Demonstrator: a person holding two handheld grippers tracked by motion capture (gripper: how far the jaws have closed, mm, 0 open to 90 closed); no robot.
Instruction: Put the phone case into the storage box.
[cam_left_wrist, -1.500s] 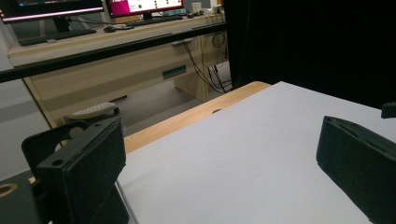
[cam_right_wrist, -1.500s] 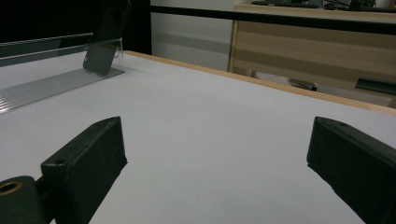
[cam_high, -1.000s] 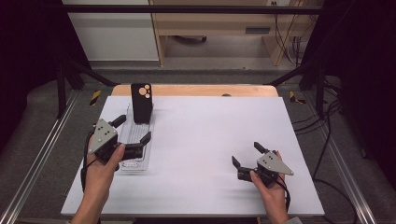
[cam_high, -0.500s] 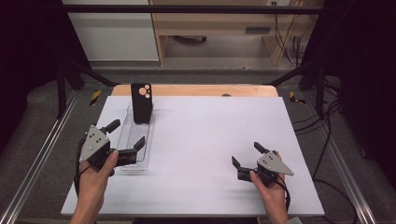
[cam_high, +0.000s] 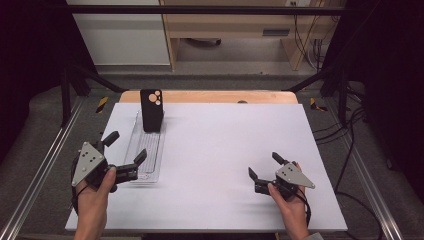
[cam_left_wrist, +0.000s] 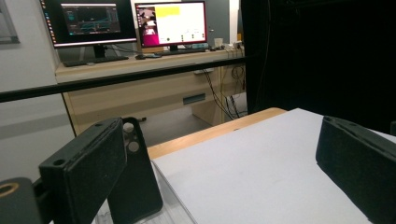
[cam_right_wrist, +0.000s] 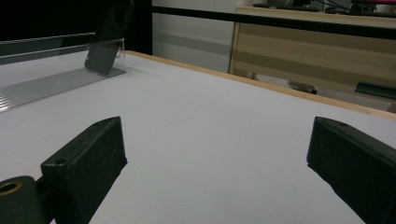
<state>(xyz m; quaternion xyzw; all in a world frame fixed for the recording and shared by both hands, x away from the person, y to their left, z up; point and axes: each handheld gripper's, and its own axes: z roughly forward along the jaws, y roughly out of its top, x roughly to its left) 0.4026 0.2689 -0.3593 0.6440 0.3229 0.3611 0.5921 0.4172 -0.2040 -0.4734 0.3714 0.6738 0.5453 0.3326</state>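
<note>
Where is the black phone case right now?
In the high view, the black phone case stands upright at the far end of the clear tray, on the table's left side. The open left gripper is at the tray's near end.

phone case (cam_high: 151, 110): matt black plastic | tray (cam_high: 145, 150): clear ribbed plastic | table (cam_high: 225, 150): matt white

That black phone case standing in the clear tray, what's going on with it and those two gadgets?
A person sits at a white table with a two-jaw gripper in each hand. The black phone case stands upright at the far end of a clear ribbed tray. The left gripper hovers at the tray's near end, jaws open and holding nothing. The right gripper rests open over bare table on the other side, well away from the tray. Nothing is gripped at this moment.
</note>
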